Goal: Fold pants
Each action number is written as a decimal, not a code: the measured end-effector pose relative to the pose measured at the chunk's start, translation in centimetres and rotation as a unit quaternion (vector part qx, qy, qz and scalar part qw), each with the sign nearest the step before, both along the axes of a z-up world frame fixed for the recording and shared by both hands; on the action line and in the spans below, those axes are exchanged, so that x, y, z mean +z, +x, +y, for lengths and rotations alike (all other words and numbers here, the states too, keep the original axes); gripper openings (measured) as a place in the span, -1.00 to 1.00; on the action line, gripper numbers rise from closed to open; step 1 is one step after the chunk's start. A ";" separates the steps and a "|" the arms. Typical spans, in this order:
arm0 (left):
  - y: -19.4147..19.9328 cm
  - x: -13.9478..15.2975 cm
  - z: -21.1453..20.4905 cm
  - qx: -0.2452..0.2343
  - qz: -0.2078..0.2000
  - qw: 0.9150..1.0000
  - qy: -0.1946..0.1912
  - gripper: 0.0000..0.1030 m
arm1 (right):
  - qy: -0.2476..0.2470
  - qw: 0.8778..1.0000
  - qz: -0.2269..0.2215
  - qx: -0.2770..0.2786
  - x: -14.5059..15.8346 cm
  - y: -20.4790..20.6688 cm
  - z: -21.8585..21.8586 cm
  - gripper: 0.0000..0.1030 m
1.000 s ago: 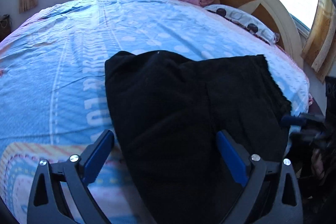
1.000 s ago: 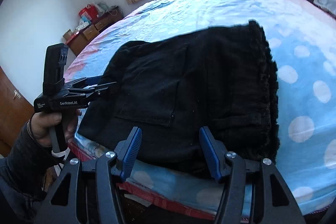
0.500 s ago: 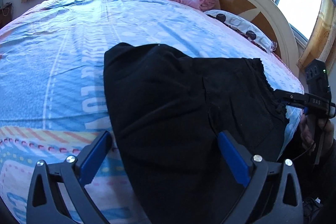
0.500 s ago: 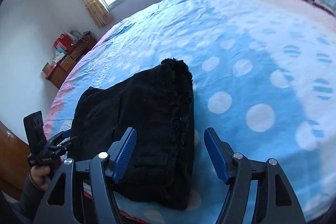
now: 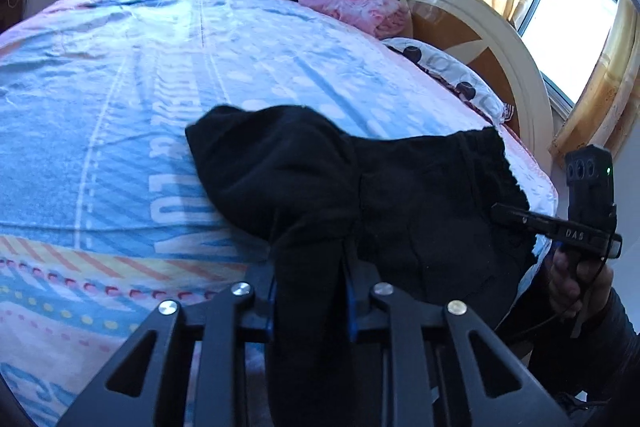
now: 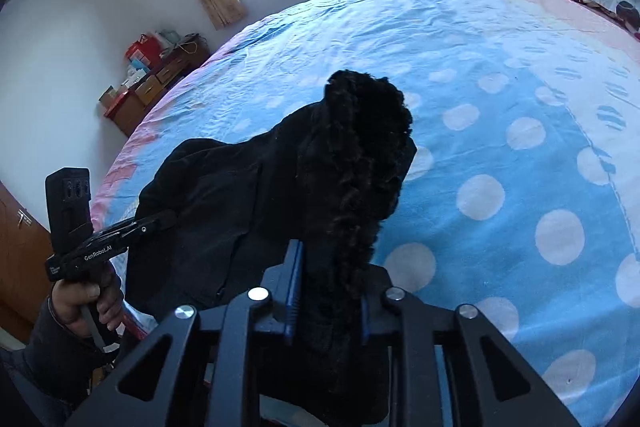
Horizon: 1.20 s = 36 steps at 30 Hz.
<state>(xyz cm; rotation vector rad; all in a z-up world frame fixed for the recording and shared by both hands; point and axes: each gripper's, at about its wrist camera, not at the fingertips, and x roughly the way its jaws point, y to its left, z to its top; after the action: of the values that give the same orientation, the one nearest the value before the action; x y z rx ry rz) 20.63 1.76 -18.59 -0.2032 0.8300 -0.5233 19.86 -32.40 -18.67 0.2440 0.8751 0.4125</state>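
Note:
The black pants (image 5: 320, 187) lie folded at the near edge of the bed, and show in the right wrist view (image 6: 248, 195) too. My left gripper (image 5: 310, 291) is shut on the near edge of the pants, the cloth bunched between its blue pads. My right gripper (image 6: 328, 291) is shut on the fuzzy waistband end (image 6: 360, 155), which stands up in a ridge. Each gripper shows in the other's view: the right one (image 5: 520, 217) at the waistband side, the left one (image 6: 156, 221) at the leg side.
The bed has a blue, white-dotted sheet (image 6: 500, 107). A pink folded blanket (image 5: 356, 7) and a spotted pillow (image 5: 448, 67) lie by the wooden headboard (image 5: 480, 43). A low cabinet with boxes (image 6: 152, 79) stands by the far wall.
Both grippers went from open to shut on the pants' near edge. The cloth is now gathered and raised at both grip points.

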 end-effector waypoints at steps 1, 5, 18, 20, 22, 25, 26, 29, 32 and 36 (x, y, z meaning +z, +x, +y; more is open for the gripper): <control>-0.2 0.4 0.2 0.000 -0.005 1.000 -0.007 -0.53 | 0.003 1.000 -0.005 0.002 0.6 -0.1 0.1 -0.64; -1.1 2.9 1.7 0.013 -0.032 0.999 -0.020 -0.54 | -0.004 0.999 -0.027 0.025 3.5 0.1 1.4 -0.66; -0.2 8.2 14.4 0.126 -0.095 0.987 0.015 -0.54 | -0.023 0.984 -0.064 0.164 10.1 9.5 15.1 -0.67; -0.3 8.5 16.9 0.153 -0.099 0.983 0.031 -0.54 | -0.026 0.979 -0.069 0.189 10.6 11.2 18.4 -0.67; -0.4 8.6 18.9 0.176 -0.102 0.978 0.040 -0.54 | -0.022 0.974 -0.073 0.215 11.0 12.8 21.5 -0.68; -0.5 8.2 22.1 0.214 -0.100 0.971 0.050 -0.54 | -0.019 0.967 -0.067 0.246 10.6 15.3 26.0 -0.68; -0.6 8.0 22.6 0.221 -0.099 0.969 0.055 -0.54 | -0.019 0.965 -0.063 0.254 10.3 16.0 27.1 -0.68; -0.7 6.4 24.5 0.245 -0.085 0.964 0.060 -0.54 | -0.018 0.958 -0.043 0.281 8.6 18.1 30.7 -0.68; -0.5 4.3 25.7 0.256 -0.062 0.963 0.061 -0.54 | -0.026 0.953 -0.022 0.299 6.6 20.0 33.2 -0.68; 0.1 1.4 26.6 0.267 -0.034 0.962 0.052 -0.53 | -0.032 0.950 -0.001 0.311 3.6 21.8 35.0 -0.68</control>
<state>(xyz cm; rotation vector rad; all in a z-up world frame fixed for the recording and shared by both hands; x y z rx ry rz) 20.76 28.37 -17.23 -0.2985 0.6966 0.0216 41.67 2.61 -15.07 -0.1037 0.9523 0.9690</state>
